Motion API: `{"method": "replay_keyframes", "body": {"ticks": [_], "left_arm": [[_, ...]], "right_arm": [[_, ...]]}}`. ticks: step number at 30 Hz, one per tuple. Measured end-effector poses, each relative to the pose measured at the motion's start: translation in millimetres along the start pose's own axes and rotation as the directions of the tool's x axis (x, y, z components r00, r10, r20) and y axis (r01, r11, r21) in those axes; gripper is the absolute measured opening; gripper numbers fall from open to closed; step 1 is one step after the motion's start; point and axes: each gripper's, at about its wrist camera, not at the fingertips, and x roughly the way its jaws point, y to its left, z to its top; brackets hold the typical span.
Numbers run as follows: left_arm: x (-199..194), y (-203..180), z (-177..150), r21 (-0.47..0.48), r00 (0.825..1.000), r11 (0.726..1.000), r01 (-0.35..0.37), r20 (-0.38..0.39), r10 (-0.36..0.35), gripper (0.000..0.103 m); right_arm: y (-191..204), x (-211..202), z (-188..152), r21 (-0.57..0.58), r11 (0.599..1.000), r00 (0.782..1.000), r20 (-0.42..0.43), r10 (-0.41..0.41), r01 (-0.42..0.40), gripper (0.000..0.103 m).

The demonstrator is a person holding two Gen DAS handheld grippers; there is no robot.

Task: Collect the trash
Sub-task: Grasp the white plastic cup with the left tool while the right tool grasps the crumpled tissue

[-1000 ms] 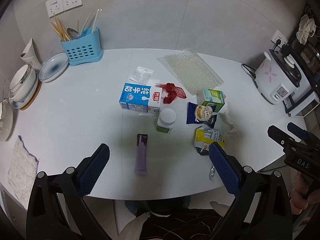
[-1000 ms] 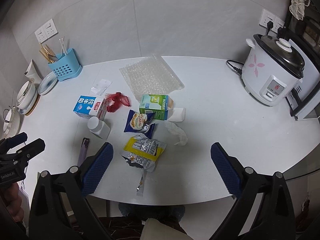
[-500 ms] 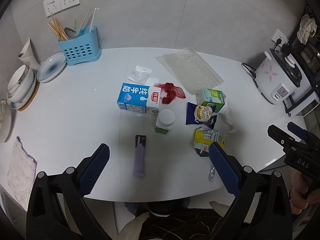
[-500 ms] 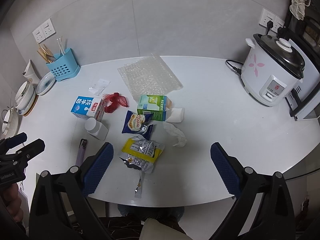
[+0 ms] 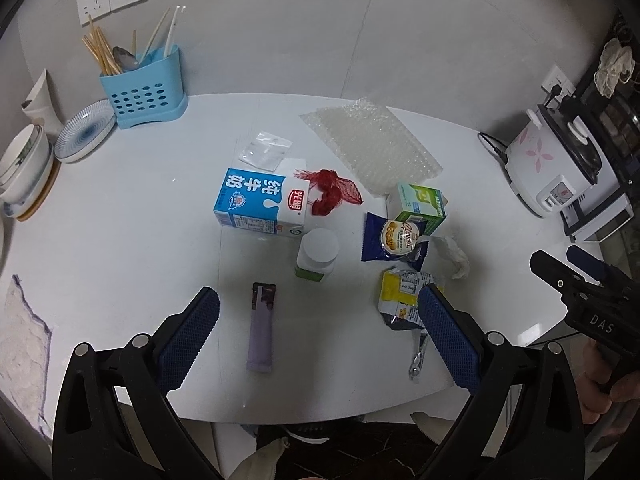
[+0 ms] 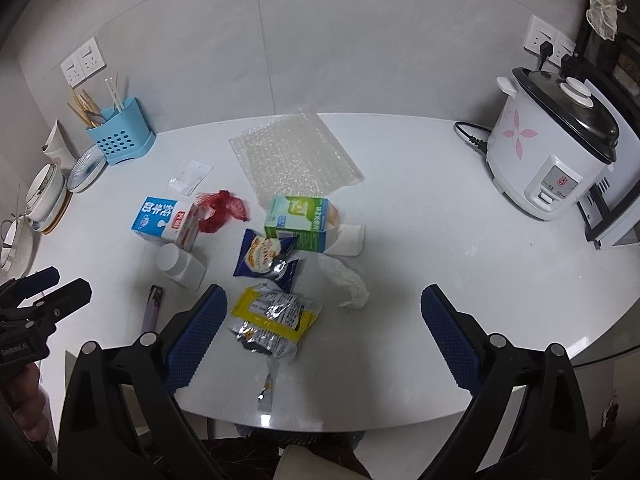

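Observation:
Trash lies scattered on the white table (image 5: 120, 220): a blue milk carton (image 5: 260, 204), red netting (image 5: 328, 190), a white bottle (image 5: 316, 254), a purple sachet (image 5: 260, 332), a dark blue snack packet (image 5: 394, 238), a yellow wrapper (image 6: 272, 316), a green box (image 6: 298, 222), a crumpled tissue (image 6: 348, 284) and bubble wrap (image 6: 294, 160). My left gripper (image 5: 318, 328) hovers open above the sachet. Over the table's near edge, my right gripper (image 6: 322, 332) is open, beside the yellow wrapper. Neither holds anything.
A blue utensil caddy (image 5: 142, 94), plates and bowls (image 5: 24, 164) stand at the far left. A white rice cooker (image 6: 556, 156) sits at the right, cord plugged in. A cloth (image 5: 22, 344) lies at the near left edge. A small clear bag (image 5: 264, 150) lies behind the carton.
Both grippers have drifted slightly; the table items sit a little further left and up in the views. Nothing was grasped or moved.

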Motion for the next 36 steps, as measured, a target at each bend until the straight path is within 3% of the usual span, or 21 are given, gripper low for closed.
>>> {"method": "replay_keyframes", "body": {"ticks": [12,21,28,36], "left_arm": [[63,-10,14,0.066,1.000,0.998,-0.019,0.022,0.017,0.097],[114,-18,12,0.084,0.999,0.996,-0.039,-0.014,0.040,0.095],[138,-15,11,0.062,0.997,0.997,-0.053,-0.044,0.056,0.087],[156,-8,10,0.037,0.994,0.997,-0.069,-0.081,0.072,0.071]], "right_arm": [[-21,73,7,-0.075,0.996,0.999,-0.021,0.039,-0.041,0.093],[-23,137,-6,-0.120,0.992,0.990,-0.141,0.028,-0.045,0.079],[-22,160,-9,-0.125,0.990,0.980,-0.194,0.042,-0.067,0.063],[-19,177,-8,-0.142,0.988,0.971,-0.235,0.029,-0.064,0.041]]}}
